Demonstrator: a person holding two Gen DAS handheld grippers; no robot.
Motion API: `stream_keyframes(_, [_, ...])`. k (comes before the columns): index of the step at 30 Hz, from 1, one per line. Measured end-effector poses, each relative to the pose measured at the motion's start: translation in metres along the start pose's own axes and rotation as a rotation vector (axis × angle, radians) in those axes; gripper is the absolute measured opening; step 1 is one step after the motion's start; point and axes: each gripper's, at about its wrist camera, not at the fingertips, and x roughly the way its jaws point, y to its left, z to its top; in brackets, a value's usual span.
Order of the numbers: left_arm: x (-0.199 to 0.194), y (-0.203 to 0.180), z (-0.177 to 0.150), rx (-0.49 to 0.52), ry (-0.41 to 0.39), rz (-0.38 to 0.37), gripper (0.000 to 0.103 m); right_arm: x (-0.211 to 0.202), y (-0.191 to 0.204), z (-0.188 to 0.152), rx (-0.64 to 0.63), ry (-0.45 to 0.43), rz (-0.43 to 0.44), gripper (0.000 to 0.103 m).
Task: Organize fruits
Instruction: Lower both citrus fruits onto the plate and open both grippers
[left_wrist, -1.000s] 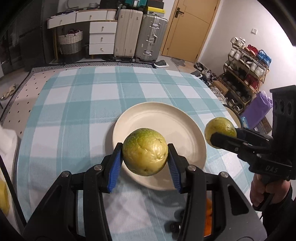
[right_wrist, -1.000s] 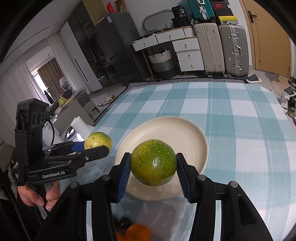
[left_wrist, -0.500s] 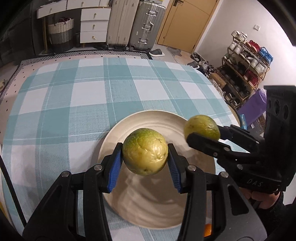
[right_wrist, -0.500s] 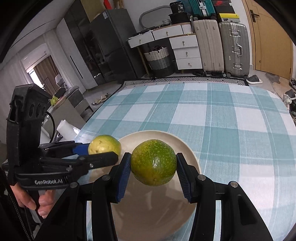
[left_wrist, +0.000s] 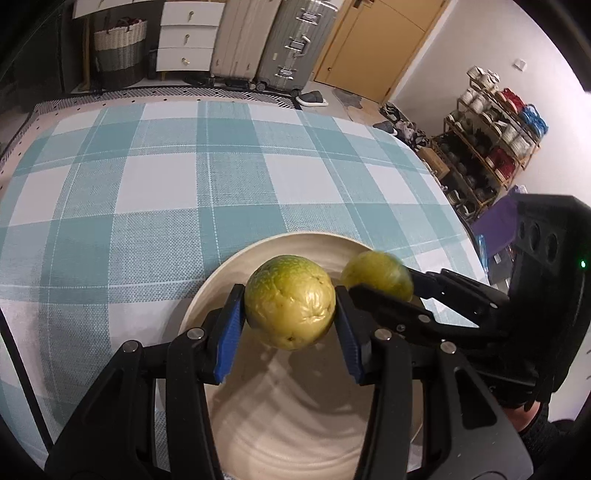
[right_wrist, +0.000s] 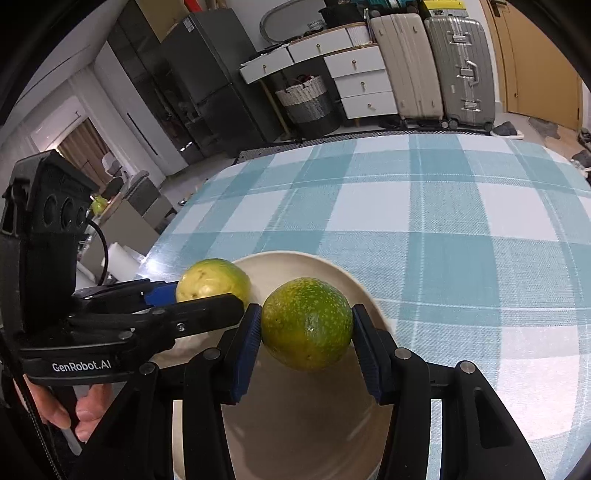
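Black right gripper (right_wrist: 306, 334) clamping speckled green round fruit (right_wrist: 307, 323) over cream round plate (right_wrist: 310, 417), left gripper (right_wrist: 214, 295) gripping yellow-green fruit (right_wrist: 212, 282) beside, teal checked tablecloth (right_wrist: 443, 236)

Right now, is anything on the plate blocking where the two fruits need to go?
Nothing visible. The cream plate is bare under both fruits: the yellowish fruit in the left claw and the greener fruit in the right claw.

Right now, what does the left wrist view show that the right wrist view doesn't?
Only the left wrist view: the shoe rack and purple bag past the table's edge. Only the right wrist view: the dark fridge and a hand on the left gripper's handle. Both: the cream plate, checked tablecloth, suitcases, and a green fruit clamped in each gripper.
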Motion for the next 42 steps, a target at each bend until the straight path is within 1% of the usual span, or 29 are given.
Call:
stream_keyframes(1, [0.000, -0.001, 0.000, 0.001, -0.005, 0.003, 0.044, -0.001, -0.001, 0.000, 0.001, -0.009, 0.000, 0.050])
stream_keyframes(2, [-0.002, -0.002, 0.001, 0.007, -0.017, 0.007, 0.044, -0.003, -0.001, 0.000, 0.003, -0.018, 0.004, 0.053])
stream_keyframes(4, [-0.009, -0.004, 0.002, 0.015, -0.038, 0.017, 0.044, -0.008, 0.002, 0.002, -0.008, -0.041, -0.014, 0.061])
stream_keyframes(6, [-0.018, -0.004, 0.003, 0.007, -0.063, 0.016, 0.049, -0.013, 0.007, 0.002, -0.032, -0.061, -0.029, 0.070])
stream_keyframes(9, [-0.032, -0.004, 0.002, -0.001, -0.089, 0.027, 0.049, -0.027, 0.012, 0.002, -0.043, -0.098, -0.020, 0.071])
stream_keyframes(12, [-0.047, -0.006, -0.003, 0.001, -0.103, 0.041, 0.051, -0.042, 0.014, 0.001, -0.044, -0.125, -0.031, 0.076])
stream_keyframes(13, [-0.052, -0.007, -0.006, 0.003, -0.109, 0.046, 0.052, -0.047, 0.014, 0.001, -0.041, -0.134, -0.031, 0.077])
stream_keyframes(15, [-0.062, -0.009, -0.012, 0.004, -0.119, 0.076, 0.059, -0.057, 0.015, -0.002, -0.038, -0.146, -0.035, 0.079])
stream_keyframes(16, [-0.067, -0.010, -0.015, 0.003, -0.127, 0.085, 0.061, -0.062, 0.016, -0.004, -0.038, -0.152, -0.041, 0.080])
stream_keyframes(19, [-0.083, -0.012, -0.027, -0.004, -0.138, 0.109, 0.068, -0.077, 0.019, -0.010, -0.041, -0.166, -0.053, 0.082])
stream_keyframes(20, [-0.088, -0.012, -0.031, -0.013, -0.138, 0.119, 0.072, -0.082, 0.021, -0.013, -0.044, -0.170, -0.059, 0.082])
stream_keyframes(23, [-0.105, -0.015, -0.045, -0.024, -0.158, 0.127, 0.073, -0.096, 0.026, -0.020, -0.052, -0.184, -0.079, 0.086])
stream_keyframes(25, [-0.115, -0.019, -0.054, -0.018, -0.173, 0.138, 0.078, -0.108, 0.031, -0.025, -0.059, -0.201, -0.086, 0.088])
stream_keyframes(26, [-0.123, -0.021, -0.060, -0.014, -0.185, 0.148, 0.082, -0.113, 0.034, -0.027, -0.061, -0.208, -0.085, 0.089])
stream_keyframes(29, [-0.137, -0.028, -0.075, -0.003, -0.200, 0.148, 0.083, -0.128, 0.041, -0.036, -0.058, -0.235, -0.067, 0.095])
stream_keyframes(31, [-0.143, -0.032, -0.083, -0.001, -0.198, 0.143, 0.085, -0.138, 0.045, -0.043, -0.057, -0.246, -0.055, 0.099])
stream_keyframes(37, [-0.153, -0.045, -0.117, -0.002, -0.178, 0.150, 0.093, -0.156, 0.054, -0.065, -0.058, -0.255, -0.049, 0.102])
stream_keyframes(38, [-0.154, -0.047, -0.125, -0.004, -0.176, 0.153, 0.099, -0.158, 0.054, -0.068, -0.054, -0.251, -0.045, 0.102])
stream_keyframes(39, [-0.153, -0.048, -0.132, -0.007, -0.176, 0.161, 0.102, -0.160, 0.053, -0.073, -0.050, -0.252, -0.035, 0.102])
stream_keyframes(42, [-0.150, -0.052, -0.151, -0.005, -0.162, 0.144, 0.102, -0.165, 0.051, -0.087, -0.028, -0.255, -0.012, 0.103])
